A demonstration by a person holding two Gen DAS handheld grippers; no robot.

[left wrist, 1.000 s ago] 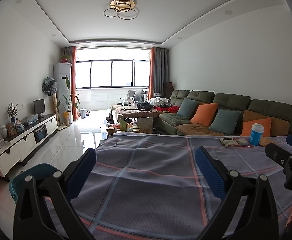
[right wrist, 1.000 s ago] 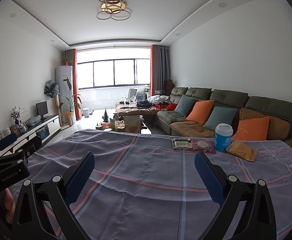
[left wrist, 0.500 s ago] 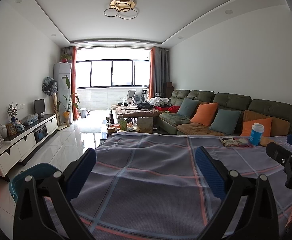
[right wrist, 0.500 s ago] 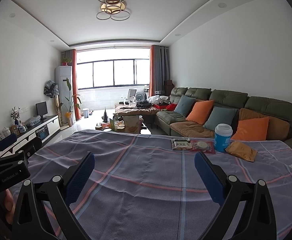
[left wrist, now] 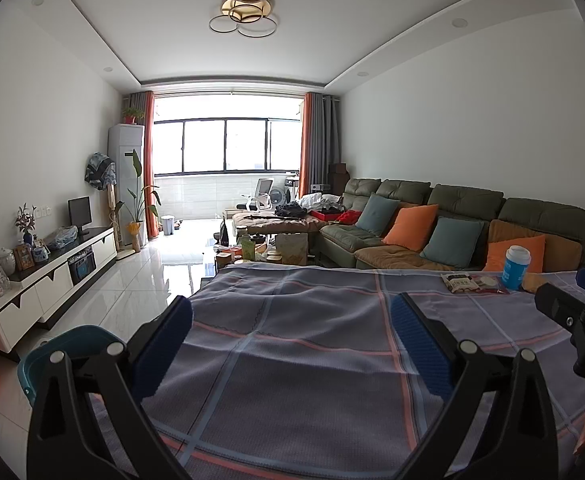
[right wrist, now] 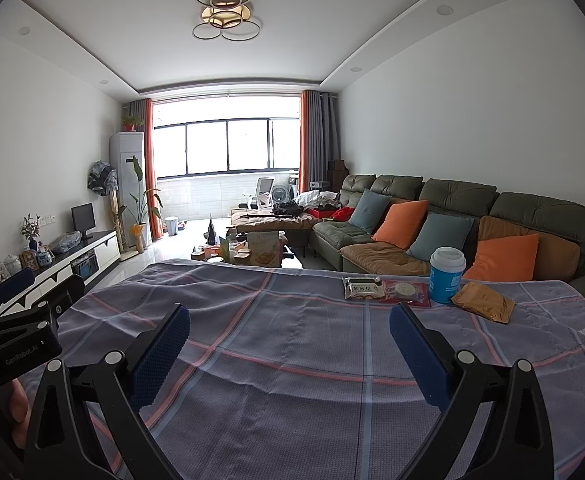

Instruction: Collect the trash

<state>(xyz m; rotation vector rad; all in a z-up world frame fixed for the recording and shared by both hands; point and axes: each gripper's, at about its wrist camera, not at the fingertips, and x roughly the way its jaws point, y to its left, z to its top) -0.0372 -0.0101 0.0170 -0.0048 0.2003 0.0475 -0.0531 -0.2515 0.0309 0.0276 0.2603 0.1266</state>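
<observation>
I have both grippers level over the near edge of the table, side by side: the left gripper and the right gripper each have their jaws spread wide with nothing between the blue pads. Holding them low and level keeps the whole cloth in view and the fingers pointed at what lies on it.

The trash sits in a tight group at the far right of the table: a dark packet, a red packet touching it, a blue cup with a white lid standing upright just behind, and a brown pouch to its right. All of it is nearer my right gripper than my left. A teal bin stands on the floor off the table's near left corner, beside my left gripper; I judge that is where the trash should go, and I cannot see into it from here.

The cloth is a grey-purple plaid with some wrinkles, soft enough that flat packets may be hard to get a finger under. Beyond it the room is long, with a green sofa and cushions on the right, a low white cabinet on the left, a glossy tiled floor and a bright window at the far end
</observation>
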